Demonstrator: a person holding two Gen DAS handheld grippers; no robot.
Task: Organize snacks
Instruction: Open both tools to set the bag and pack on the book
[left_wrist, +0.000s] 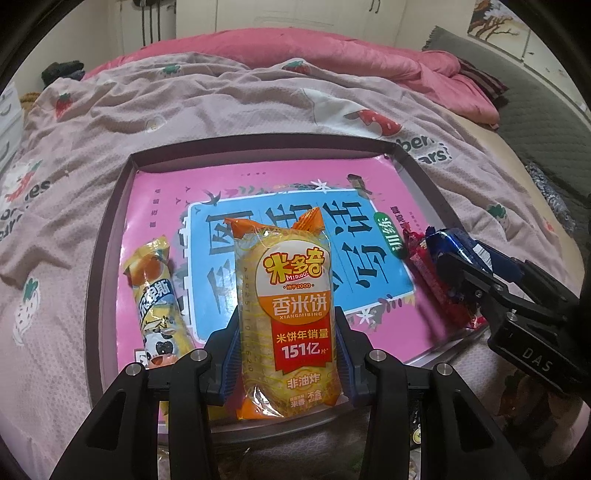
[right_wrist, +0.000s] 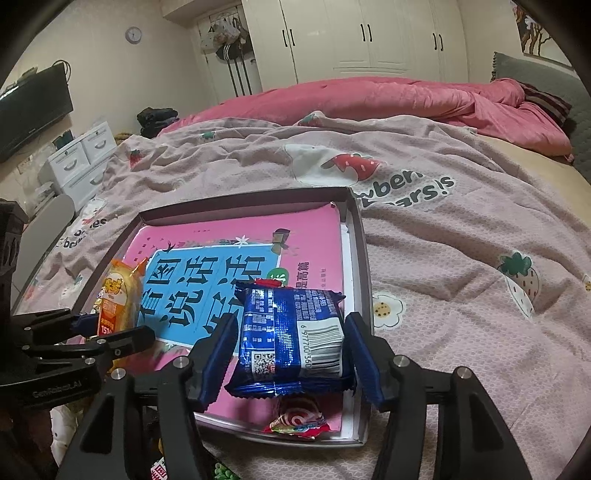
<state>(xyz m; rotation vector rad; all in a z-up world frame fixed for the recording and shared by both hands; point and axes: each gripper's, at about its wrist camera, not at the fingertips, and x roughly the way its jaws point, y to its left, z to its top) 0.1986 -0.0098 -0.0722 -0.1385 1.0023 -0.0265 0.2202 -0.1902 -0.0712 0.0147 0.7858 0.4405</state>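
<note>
Left gripper (left_wrist: 286, 354) squeezing the orange rice cracker pack (left_wrist: 288, 314), right gripper (right_wrist: 291, 354) let go, blue snack pack (right_wrist: 291, 332) loose between its fingers, box (right_wrist: 364, 258) at 12 o'clock

My left gripper (left_wrist: 288, 354) is built of matte black plastic links, each joint capped by a round silver screw head. Its fingers (left_wrist: 229, 354) carry blue ribbed pads on their inner faces. My right gripper (right_wrist: 291, 354) is the same build: black angular arms, silver pivot screws, dark blue pads with fine ridges. On its black body, seen from my left camera, stand pale letters reading "DAS". My left gripper's body bears faint lettering, too blurred to read surely.
</note>
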